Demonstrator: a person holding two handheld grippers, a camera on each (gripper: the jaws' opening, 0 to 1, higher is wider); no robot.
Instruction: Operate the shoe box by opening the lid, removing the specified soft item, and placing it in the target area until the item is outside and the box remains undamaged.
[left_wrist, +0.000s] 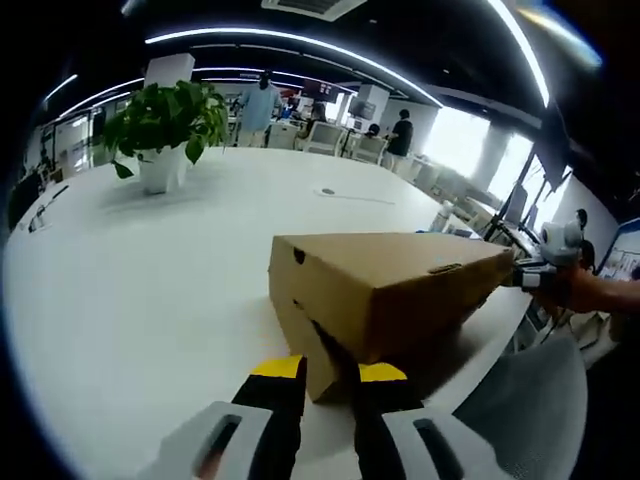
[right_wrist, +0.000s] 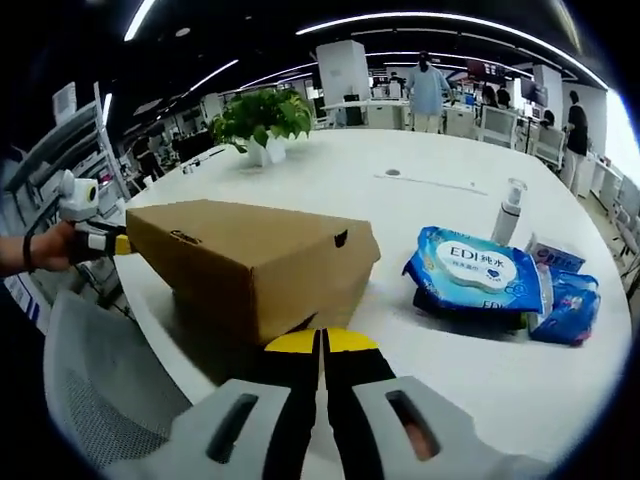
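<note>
White table (left_wrist: 150, 290) bears shoe box (left_wrist: 385, 290), both grippers' fingers at opposite ends.

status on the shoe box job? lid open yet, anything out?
Done: the lid looks partly raised, tilted above the shoe box base. In hand: both grippers are at the box, left gripper at one corner, right gripper at the opposite end, jaws close together; whether they pinch cardboard can't be told. Left: finish opening, take the soft item out and place it. No item is visible coming out; wipes packs lie beside the box.
</note>
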